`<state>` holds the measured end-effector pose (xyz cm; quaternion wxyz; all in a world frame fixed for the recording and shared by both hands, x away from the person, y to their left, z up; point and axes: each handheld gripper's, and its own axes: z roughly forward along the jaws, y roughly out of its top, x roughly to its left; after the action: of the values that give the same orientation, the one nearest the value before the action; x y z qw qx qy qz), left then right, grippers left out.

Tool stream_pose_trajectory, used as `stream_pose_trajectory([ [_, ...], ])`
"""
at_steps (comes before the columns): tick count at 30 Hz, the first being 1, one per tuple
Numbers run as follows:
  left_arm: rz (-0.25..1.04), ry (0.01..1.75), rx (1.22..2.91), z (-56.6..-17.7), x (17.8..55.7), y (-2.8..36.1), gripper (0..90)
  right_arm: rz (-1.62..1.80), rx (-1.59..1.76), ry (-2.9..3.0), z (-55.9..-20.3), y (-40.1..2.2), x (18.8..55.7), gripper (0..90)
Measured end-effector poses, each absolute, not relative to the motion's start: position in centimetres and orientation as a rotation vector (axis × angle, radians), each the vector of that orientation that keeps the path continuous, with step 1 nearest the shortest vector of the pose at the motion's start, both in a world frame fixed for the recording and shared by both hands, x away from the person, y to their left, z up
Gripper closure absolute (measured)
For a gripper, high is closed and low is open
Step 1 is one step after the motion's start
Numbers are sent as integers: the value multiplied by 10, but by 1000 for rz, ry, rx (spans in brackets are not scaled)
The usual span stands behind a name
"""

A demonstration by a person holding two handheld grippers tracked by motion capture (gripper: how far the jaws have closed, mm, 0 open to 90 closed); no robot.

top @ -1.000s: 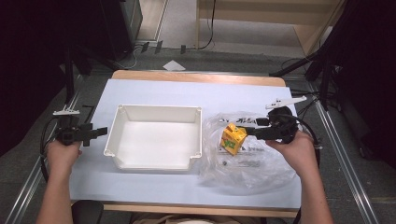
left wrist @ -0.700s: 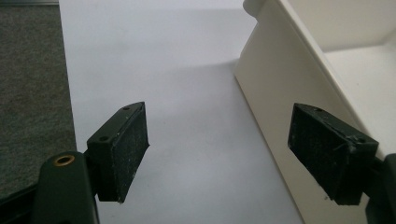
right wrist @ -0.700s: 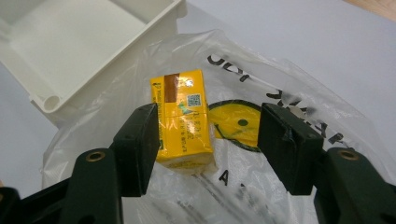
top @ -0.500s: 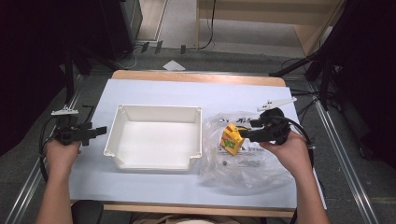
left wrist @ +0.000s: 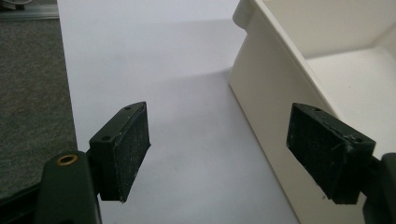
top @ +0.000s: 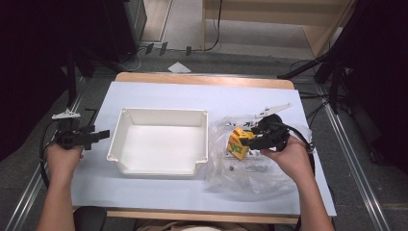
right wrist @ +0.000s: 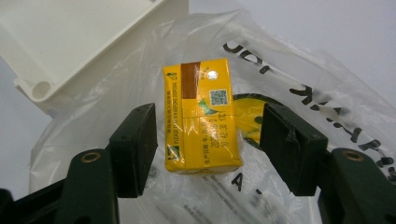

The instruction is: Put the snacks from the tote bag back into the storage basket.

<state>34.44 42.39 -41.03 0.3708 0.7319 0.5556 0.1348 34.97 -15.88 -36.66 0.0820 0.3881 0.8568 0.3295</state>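
While your right gripper [right wrist: 205, 149] straddles the yellow carton [right wrist: 201, 122], its jaws have just been widening, pads clear of it. Carton lies on the clear plastic bag [top: 250, 168] near the desk's right edge, long axis along the jaws, brown-striped end pointing away; white tray [top: 159, 142] corner just beyond. Left gripper [left wrist: 224, 149] gapes empty beside the tray wall.
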Motion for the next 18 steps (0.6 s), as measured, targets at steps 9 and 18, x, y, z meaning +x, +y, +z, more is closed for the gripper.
stream_pose_trajectory([
  [9, 345, 1431, 1866, -411, 345, 424, 225, 948, 1179, 2602, -387, -147, 358, 373],
  [18, 339, 1431, 1873, -412, 346, 423, 225, 907, 1197, 2622, -405, -141, 364, 394],
])
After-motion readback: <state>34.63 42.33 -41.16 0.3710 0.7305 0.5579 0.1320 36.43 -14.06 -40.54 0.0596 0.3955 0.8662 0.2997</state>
